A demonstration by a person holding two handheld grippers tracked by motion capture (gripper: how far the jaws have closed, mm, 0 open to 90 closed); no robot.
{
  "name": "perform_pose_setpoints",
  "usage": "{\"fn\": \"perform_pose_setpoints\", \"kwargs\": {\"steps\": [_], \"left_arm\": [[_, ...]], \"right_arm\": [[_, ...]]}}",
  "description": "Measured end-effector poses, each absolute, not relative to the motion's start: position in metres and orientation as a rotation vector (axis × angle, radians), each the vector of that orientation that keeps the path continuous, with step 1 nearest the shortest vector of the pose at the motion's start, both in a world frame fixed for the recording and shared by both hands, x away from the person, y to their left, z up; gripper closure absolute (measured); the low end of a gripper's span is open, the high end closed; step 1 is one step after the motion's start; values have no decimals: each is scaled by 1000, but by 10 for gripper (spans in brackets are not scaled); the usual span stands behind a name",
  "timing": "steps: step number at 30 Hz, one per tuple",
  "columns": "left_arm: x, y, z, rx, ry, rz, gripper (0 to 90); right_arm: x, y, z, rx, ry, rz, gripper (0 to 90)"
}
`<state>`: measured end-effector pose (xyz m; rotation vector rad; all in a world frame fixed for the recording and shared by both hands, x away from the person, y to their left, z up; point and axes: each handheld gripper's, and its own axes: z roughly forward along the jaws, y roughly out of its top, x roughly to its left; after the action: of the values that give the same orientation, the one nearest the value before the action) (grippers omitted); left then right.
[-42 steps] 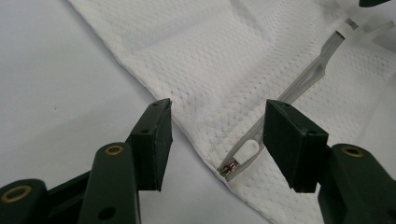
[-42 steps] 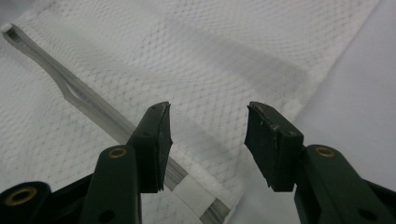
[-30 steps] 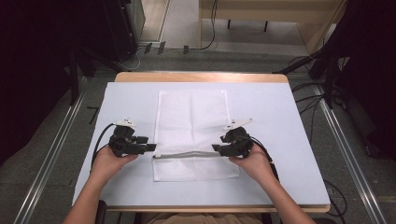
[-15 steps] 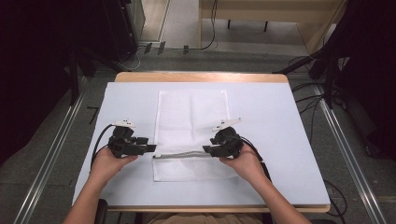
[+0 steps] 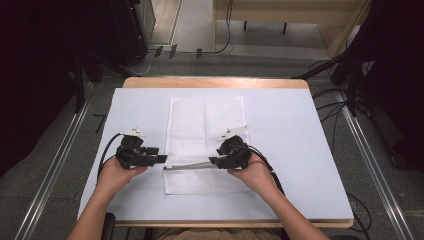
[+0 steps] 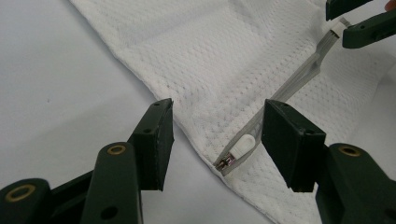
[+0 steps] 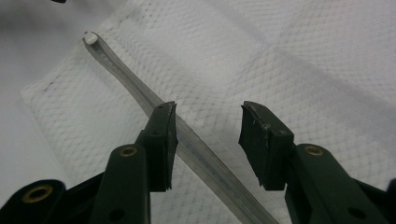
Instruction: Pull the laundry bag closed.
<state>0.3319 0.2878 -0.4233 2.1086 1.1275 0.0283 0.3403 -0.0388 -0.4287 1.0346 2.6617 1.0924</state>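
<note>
The white mesh fabric pouch (image 5: 205, 145) lies flat at the middle of the white-covered bench (image 5: 300, 150), its grey zipper strip (image 5: 192, 166) running across the near part. The left claw (image 6: 217, 137) stands spread astride the white zipper pull (image 6: 243, 145), pads clear of it. The right claw (image 7: 208, 140) is also spread, the strip passing by its left pad; its jaws have just been closing. Judgement: seat the left pads squarely on the pull and pin the strip with the right before drawing. Against the earlier frame, the right hand (image 5: 255, 172) has shifted inward along the strip; the left is unchanged.
</note>
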Motion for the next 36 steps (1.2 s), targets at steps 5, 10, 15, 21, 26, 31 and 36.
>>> {"fn": "perform_pose_setpoints", "kwargs": {"steps": [5, 10, 15, 21, 26, 31, 36], "left_arm": [[332, 288, -424, 2108, 1126, 29, 446], [332, 287, -424, 2113, 1125, 28, 450], [334, 286, -427, 2127, 1129, 23, 455], [334, 287, -428, 2122, 1132, 19, 460], [334, 289, -428, 2115, 1140, 21, 466], [334, 292, -428, 2110, 1148, 28, 467], [334, 294, -428, 2106, 1157, 30, 468]], "right_arm": [[338, -31, -429, 1016, 2676, 1108, 612], [338, -24, -430, 999, 2702, 1116, 619], [336, -15, -432, 983, 2721, 1118, 631], [334, 1, -432, 952, 2751, 1142, 659], [333, 16, -435, 940, 2779, 1155, 676], [333, 27, -439, 914, 2808, 1165, 699], [335, 39, -441, 906, 2836, 1166, 725]]}}
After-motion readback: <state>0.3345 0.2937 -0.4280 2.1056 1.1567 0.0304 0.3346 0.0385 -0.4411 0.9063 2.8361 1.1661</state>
